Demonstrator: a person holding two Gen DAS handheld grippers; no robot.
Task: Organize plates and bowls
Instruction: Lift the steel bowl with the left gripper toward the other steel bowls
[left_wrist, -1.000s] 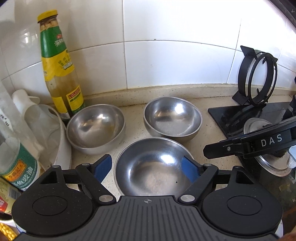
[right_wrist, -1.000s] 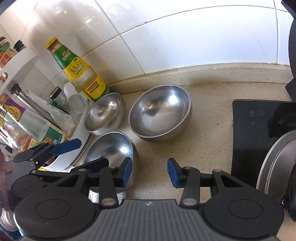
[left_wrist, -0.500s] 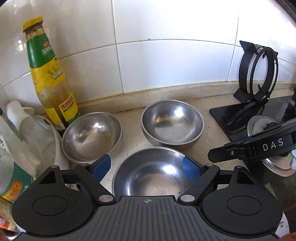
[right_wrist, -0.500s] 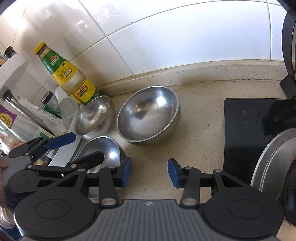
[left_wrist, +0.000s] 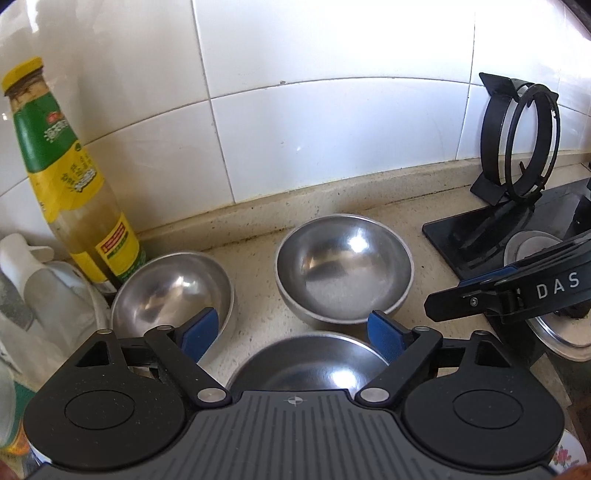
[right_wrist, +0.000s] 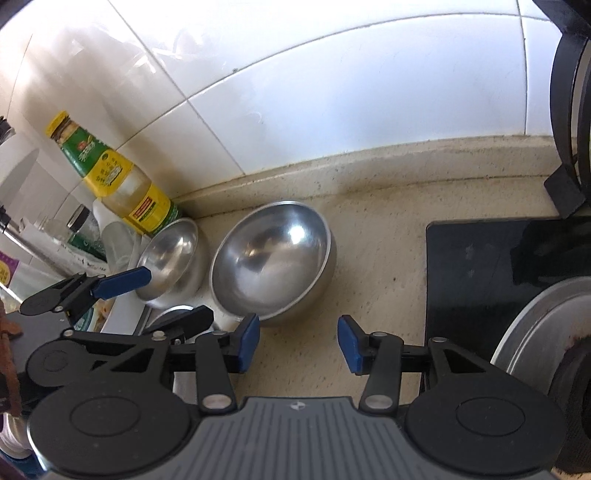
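Observation:
Three steel bowls sit on the beige counter. In the left wrist view the far bowl (left_wrist: 343, 266) is at centre, the left bowl (left_wrist: 173, 291) stands by the bottle, and the near bowl (left_wrist: 306, 365) lies partly under my open, empty left gripper (left_wrist: 291, 330). In the right wrist view my open, empty right gripper (right_wrist: 297, 343) hovers over bare counter just in front of the far bowl (right_wrist: 273, 258). The left bowl (right_wrist: 170, 258) is beyond it, and the left gripper (right_wrist: 122, 282) shows at the left.
A green-and-yellow sauce bottle (left_wrist: 70, 192) and clear plastic items (left_wrist: 44, 295) crowd the left by the tiled wall. A black stove top (left_wrist: 498, 236) with an upright burner ring (left_wrist: 524, 144) and a steel lid (right_wrist: 535, 332) are on the right. A floral plate edge (left_wrist: 569, 454) shows bottom right.
Both grippers have pulled back and tilted up, so the bowls sit lower in view. The near bowl has slid further under the left gripper. Both grippers stay open.

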